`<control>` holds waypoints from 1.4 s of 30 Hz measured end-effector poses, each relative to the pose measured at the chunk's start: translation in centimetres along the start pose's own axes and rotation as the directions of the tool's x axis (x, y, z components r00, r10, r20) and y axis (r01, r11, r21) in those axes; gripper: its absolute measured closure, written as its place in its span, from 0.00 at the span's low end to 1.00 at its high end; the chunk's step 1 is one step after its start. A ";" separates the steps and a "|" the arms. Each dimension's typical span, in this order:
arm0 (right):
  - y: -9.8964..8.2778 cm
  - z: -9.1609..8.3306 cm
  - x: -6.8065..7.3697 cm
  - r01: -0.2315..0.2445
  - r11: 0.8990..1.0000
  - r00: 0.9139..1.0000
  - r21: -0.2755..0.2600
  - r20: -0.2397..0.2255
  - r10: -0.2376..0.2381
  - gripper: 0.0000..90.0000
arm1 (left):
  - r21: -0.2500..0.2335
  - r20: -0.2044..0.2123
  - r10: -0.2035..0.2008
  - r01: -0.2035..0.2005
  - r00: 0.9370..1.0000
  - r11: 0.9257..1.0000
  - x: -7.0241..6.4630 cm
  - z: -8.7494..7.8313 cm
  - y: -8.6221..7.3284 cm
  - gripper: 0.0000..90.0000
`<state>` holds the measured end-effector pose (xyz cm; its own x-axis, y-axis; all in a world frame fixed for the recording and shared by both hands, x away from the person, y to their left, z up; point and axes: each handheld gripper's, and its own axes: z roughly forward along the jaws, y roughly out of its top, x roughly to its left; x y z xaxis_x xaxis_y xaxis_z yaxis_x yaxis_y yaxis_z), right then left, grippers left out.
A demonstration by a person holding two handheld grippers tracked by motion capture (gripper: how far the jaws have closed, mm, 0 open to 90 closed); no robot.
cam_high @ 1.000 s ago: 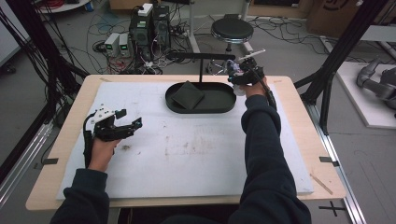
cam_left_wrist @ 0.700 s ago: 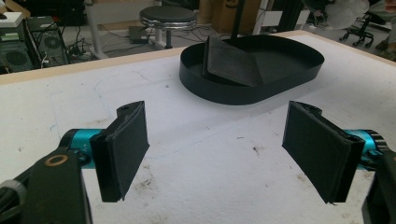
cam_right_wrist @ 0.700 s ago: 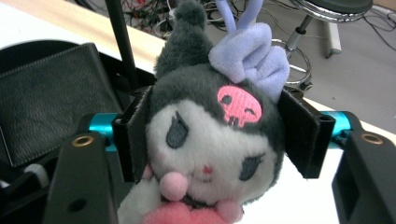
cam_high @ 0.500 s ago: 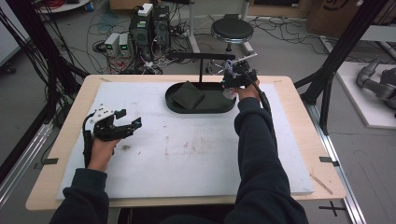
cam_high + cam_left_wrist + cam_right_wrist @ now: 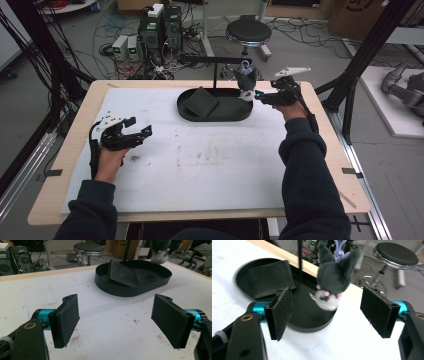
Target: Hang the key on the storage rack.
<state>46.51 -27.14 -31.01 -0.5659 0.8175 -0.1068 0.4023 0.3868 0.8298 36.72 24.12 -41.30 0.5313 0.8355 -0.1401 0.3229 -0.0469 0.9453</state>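
Now my right gripper (image 5: 254, 94) sits just off the right end of the black tray (image 5: 200, 115), its fingers just spread wide and empty; the grey plush toy (image 5: 333, 275) hangs from the stand (image 5: 216, 61) above that end. Well short of the tray, my left gripper (image 5: 145, 133) rests on the surface (image 5: 225, 165), fingers apart, nothing between.

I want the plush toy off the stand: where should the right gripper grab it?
Grip the plush toy across its grey body, coming level from the right gripper's side. It hangs upside down from the stand over the tray, sides exposed.
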 end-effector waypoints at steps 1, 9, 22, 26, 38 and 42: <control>-0.4 -0.5 0.1 -0.004 1.000 1.000 -0.015 -0.008 0.004 0.27 | 0.001 0.002 0.001 -0.001 1.000 1.000 0.0 0.0 0.0 0.24; -5.0 -4.2 1.9 0.009 0.999 0.999 -0.035 -0.040 -0.010 0.23 | 0.004 0.005 0.003 -0.003 1.000 1.000 -0.2 0.0 0.0 0.24; -10.2 -4.7 4.9 0.004 0.999 1.000 -0.041 -0.021 -0.004 0.23 | 0.001 0.010 0.026 -0.026 1.000 1.000 -0.9 0.0 0.0 0.24; -11.1 -4.2 5.3 -0.003 0.999 1.000 -0.034 -0.012 0.003 0.23 | 0.005 0.012 0.030 -0.030 0.999 1.000 -1.1 0.0 -0.1 0.24; -12.0 -3.6 5.3 0.025 1.000 1.000 0.010 -0.013 -0.024 0.23 | 0.012 0.019 0.042 -0.043 0.999 0.999 -1.2 0.1 -0.2 0.24; -12.0 -3.5 5.3 0.029 0.999 0.999 0.015 -0.014 -0.029 0.23 | 0.012 0.020 0.040 -0.040 0.999 0.999 -1.2 0.1 -0.3 0.24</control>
<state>36.10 -28.96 -39.61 -0.5873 0.7999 -0.1232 0.3964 0.4170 0.8179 36.08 23.05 -41.40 0.5591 0.8220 -0.1079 0.3105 -0.0869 0.9466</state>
